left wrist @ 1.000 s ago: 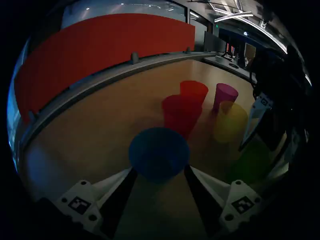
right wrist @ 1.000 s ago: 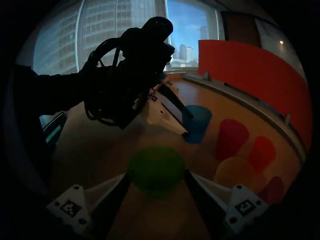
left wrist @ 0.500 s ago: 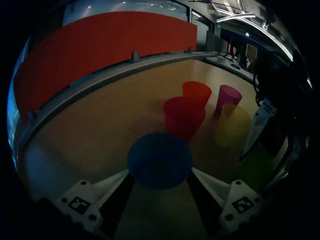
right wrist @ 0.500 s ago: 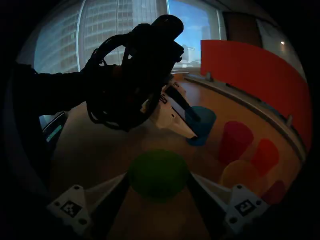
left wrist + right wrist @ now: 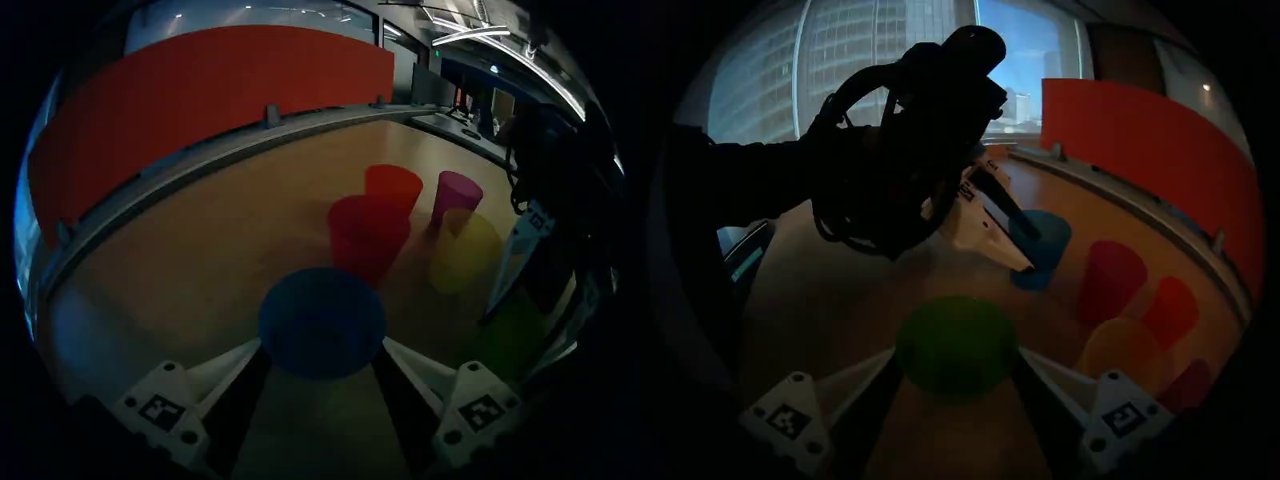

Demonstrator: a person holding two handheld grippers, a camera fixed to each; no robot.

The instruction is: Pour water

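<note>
Table (image 5: 224,232): pale wood, carrying every cup; its far edge runs along a raised grey rail.
Red panel (image 5: 200,80): stands upright behind that rail, along the table's far edge.
Windows (image 5: 880,48): beyond the table's end in the right gripper view, with tall buildings outside.
Hand (image 5: 880,184): dark against the windows, holding the left tongs over the middle of the table.
Left tongs (image 5: 322,346): clamped on the blue cup, one finger pressed to each side of it.
Right tongs (image 5: 957,364): clamped on the green cup, fingers tight against both its sides.
Blue cup (image 5: 322,322): between the left tongs' fingers, mouth facing the camera; in the right gripper view it leans, and I cannot tell whether its base touches the table.
Green cup (image 5: 957,344): between the right tongs' fingers, toward the table's near edge.
Red cup (image 5: 368,236): upright on the table, just beyond the blue cup.
Yellow cup (image 5: 462,250): beside the red cup, away from the panel.
Orange cup (image 5: 394,186): behind the red cup, nearer the far edge.
Magenta cup (image 5: 454,194): just behind the yellow cup, beside the orange one.
Water: too dark to tell in any cup.
</note>
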